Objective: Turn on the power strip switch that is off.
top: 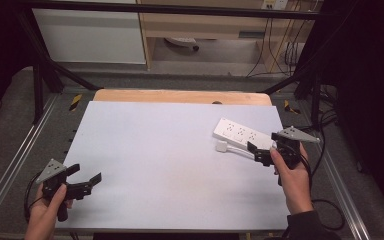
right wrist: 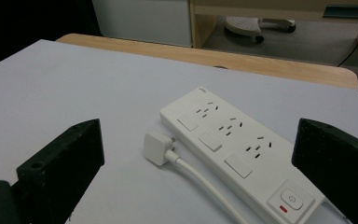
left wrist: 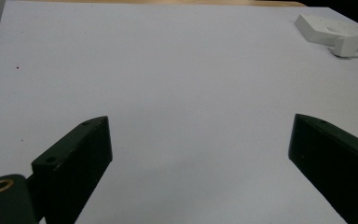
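A white power strip (top: 240, 134) with three sockets lies at the right of the white table top (top: 170, 165), angled toward the far left. Its white plug (top: 222, 146) rests loose on the table beside it, on a white cable. My right gripper (top: 256, 153) hovers open just at the strip's near end and holds nothing. In the right gripper view, the strip (right wrist: 233, 144), its plug (right wrist: 157, 147) and the switch (right wrist: 292, 201) lie between the wide-apart jaws. My left gripper (top: 86, 173) is open at the near left, far from the strip (left wrist: 326, 25) and plug (left wrist: 347, 45).
A wooden table edge (top: 180, 96) shows beyond the white top. Black frame bars (top: 45, 65) and metal rails (top: 15, 155) flank the table. Cables (top: 280, 50) and a shelf unit (top: 205, 25) stand behind on the floor.
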The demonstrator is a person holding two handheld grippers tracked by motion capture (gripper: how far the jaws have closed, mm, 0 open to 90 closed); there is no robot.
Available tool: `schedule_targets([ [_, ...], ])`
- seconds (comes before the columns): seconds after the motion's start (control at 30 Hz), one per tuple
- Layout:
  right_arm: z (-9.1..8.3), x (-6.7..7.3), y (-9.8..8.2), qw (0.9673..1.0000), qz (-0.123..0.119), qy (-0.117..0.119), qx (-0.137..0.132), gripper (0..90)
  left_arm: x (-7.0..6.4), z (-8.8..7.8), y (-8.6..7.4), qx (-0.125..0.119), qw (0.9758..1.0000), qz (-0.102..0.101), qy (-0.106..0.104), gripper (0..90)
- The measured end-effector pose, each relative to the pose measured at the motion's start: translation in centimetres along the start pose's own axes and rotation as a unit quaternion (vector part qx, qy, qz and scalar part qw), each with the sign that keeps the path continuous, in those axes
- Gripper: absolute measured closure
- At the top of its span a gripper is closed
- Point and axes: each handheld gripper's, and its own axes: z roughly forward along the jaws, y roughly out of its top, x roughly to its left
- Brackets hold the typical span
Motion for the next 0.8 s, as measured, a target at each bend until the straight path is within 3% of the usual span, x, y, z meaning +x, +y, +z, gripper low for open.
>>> schedule_targets([
  [0.47, 0.2, -0.9, 1.4, 0.9999, 0.013, 0.001, -0.008, 2.8, 0.0, 0.0, 0.0, 0.000, 1.0000, 0.000, 0.003, 6.0],
  [0.8, 0.8, -1.3, 2.6, 1.0000, 0.006, 0.003, -0.005, 2.3, 0.0, -0.1, 0.0, -0.001, 1.0000, 0.000, 0.004, 6.0],
])
